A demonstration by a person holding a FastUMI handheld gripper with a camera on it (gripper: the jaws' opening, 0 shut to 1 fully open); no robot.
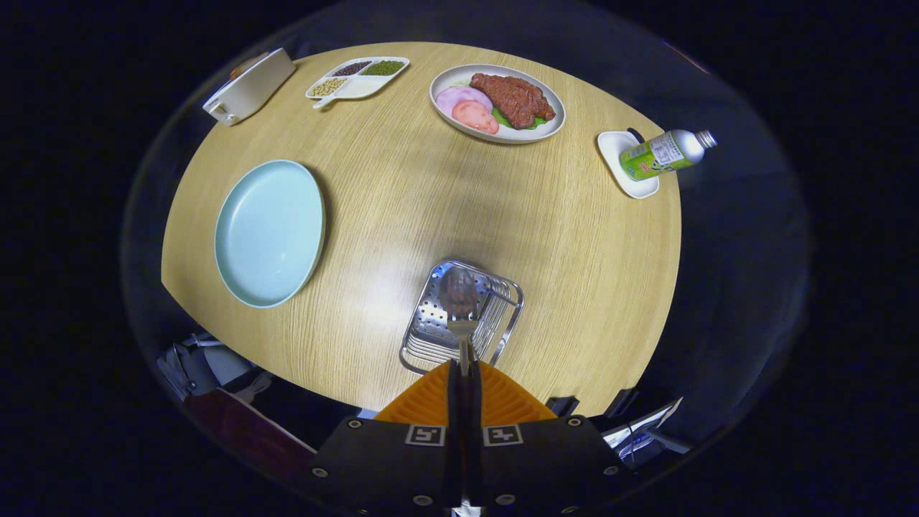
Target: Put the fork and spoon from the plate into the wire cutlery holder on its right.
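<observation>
My tongs (464,373) are clenched on the handle of a fork (462,316), whose head hangs just ahead of my fingers, over the open top of the wire cutlery holder (459,316) on the wooden table (431,194). The pale blue plate (270,231) lies bare to the holder's left. I cannot make out the spoon.

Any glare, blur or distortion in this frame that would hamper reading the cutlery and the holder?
Gripper view: fisheye bends the table rim; bright glare on the wood left of the wire cutlery holder; the fork held in the shut gripper looks soft and reflective above the holder; the light blue plate stays sharp, with mild sheen.
</observation>
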